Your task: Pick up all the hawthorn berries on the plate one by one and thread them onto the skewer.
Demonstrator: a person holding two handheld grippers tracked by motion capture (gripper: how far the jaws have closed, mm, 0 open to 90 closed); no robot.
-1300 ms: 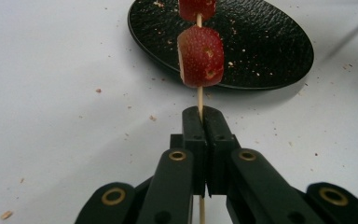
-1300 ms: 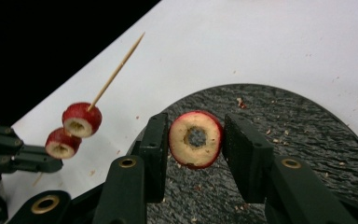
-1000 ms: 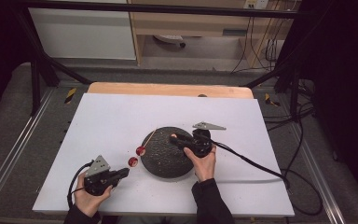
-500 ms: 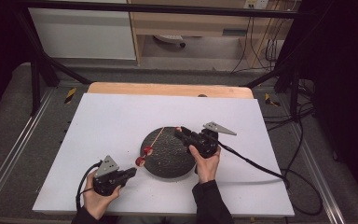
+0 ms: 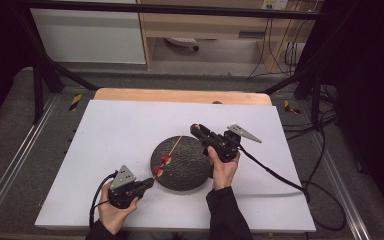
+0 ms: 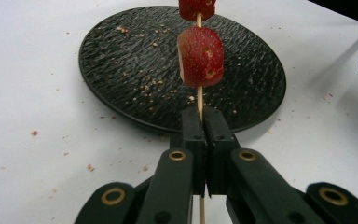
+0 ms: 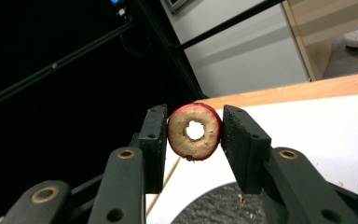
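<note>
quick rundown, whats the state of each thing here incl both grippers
left gripper: shut on skewer
skewer: held tilted over the plate, two fruit pieces threaded
fruit pieces: red, cut, on the skewer
right gripper: shut on fruit ring
fruit ring: cored, held in the air
plate: flat on the table, crumbs on it

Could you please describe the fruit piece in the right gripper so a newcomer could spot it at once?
Find the round black plate on the white table. Above its far edge, the right gripper pinches a red-skinned ring. Unlike the skewered pieces, it has a cored hole.
</note>
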